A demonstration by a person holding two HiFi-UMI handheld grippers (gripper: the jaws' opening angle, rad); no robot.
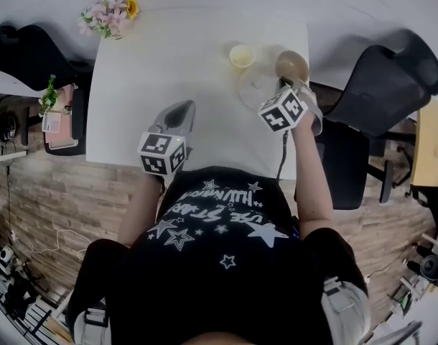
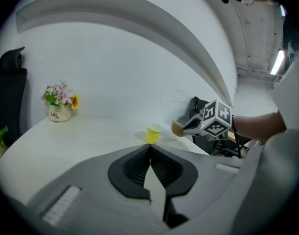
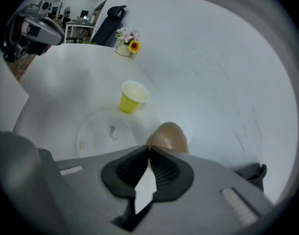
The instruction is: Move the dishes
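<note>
The right gripper [image 3: 148, 150] has its jaws pressed together on the rim of a brown bowl [image 3: 169, 136], the only bowl present. The left gripper view shows this bowl raised clear of the table [image 3: 66, 82], near the far right corner. The left gripper [image 2: 149, 148] has its jaws closed tip to tip with nothing between them, and it hangs over the near edge of the table.

Just beside the bowl, one pale round plate [image 3: 108, 131] lies flat on the table. One yellow paper cup [image 3: 131, 98] stands upright just beyond the plate. One pot of flowers [image 3: 126, 47] stands at the far left corner, well apart from the dishes.

The table is white and rectangular and is set against a white wall [image 2: 139, 67]. In the head view the floor [image 1: 75, 192] has a brick pattern. Two black office chairs are visible, one to the right of the table [image 1: 384, 85] and one to the left [image 1: 25, 52]. A small green plant [image 1: 49, 93] stands left of the table.
</note>
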